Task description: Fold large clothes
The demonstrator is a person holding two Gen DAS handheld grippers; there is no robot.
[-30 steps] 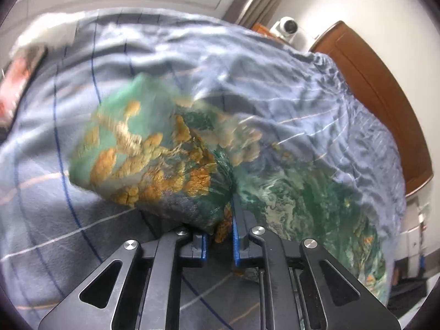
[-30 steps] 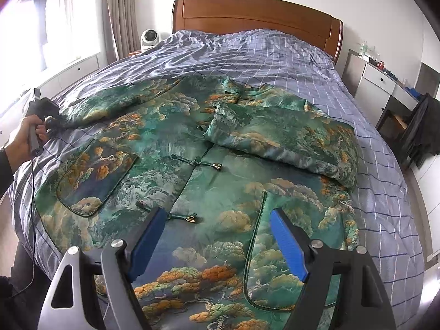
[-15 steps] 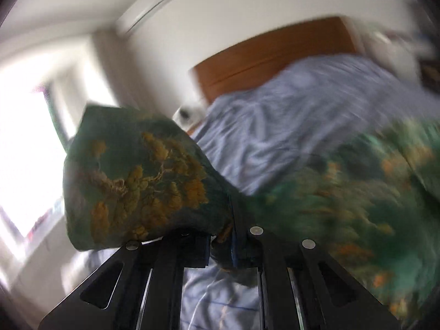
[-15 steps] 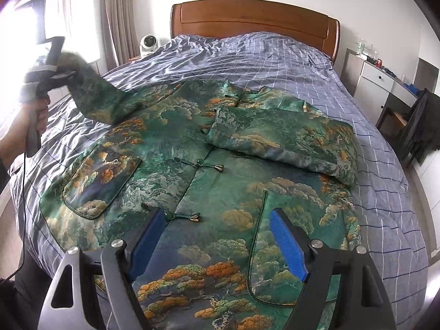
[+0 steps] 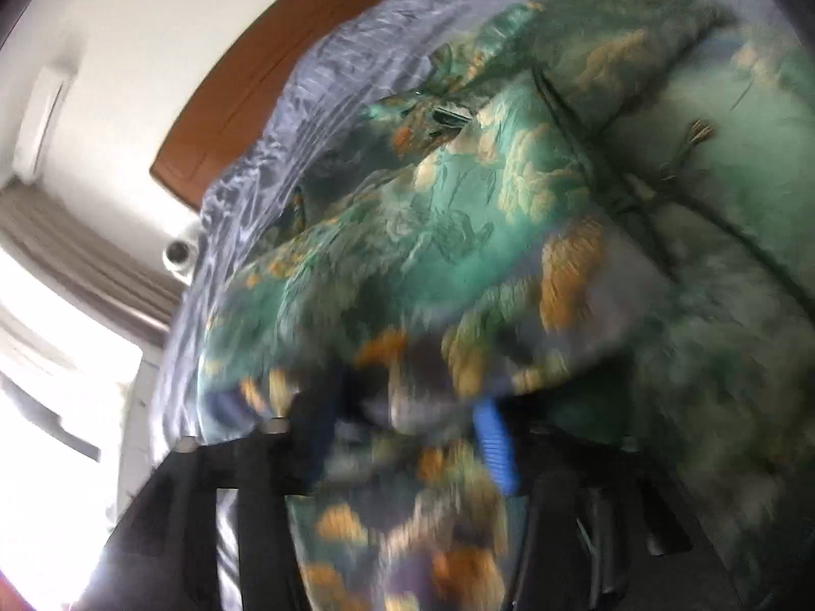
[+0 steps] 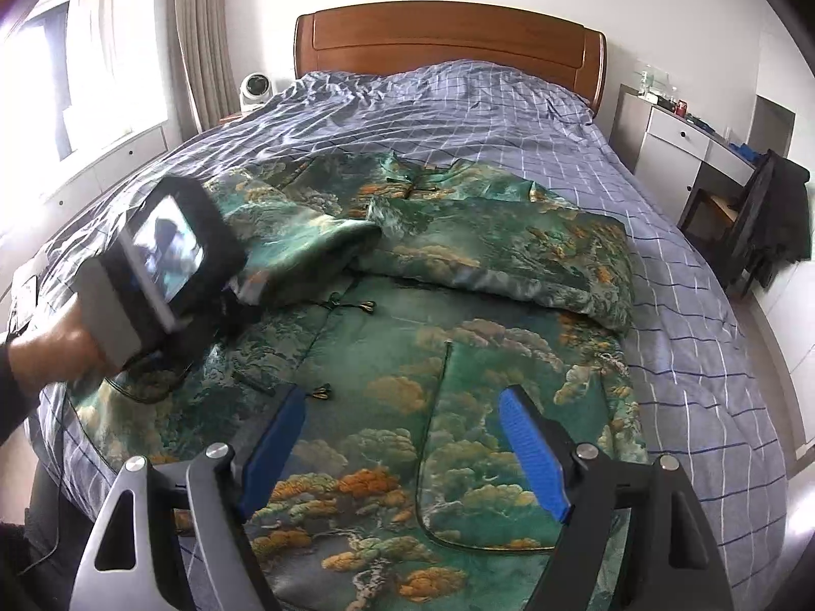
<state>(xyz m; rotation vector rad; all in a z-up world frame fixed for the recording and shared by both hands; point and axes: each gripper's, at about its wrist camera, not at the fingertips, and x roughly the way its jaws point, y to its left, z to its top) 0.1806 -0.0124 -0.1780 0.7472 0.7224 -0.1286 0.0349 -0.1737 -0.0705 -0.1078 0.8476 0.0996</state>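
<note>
A bed [image 6: 662, 234] with a checked blue cover is spread with a green brocade jacket [image 6: 458, 356]. Its left sleeve [image 6: 310, 249] is carried over the front, gripped between the left gripper [image 5: 407, 422] fingers. The right gripper [image 6: 407, 453] is held wide apart, empty, above the near hem.

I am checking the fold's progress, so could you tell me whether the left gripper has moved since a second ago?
Yes. In the right wrist view the left gripper has carried the sleeve from the window-side bed edge rightward, over the jacket.

No readable text anywhere, though the left view is blurred.
</note>
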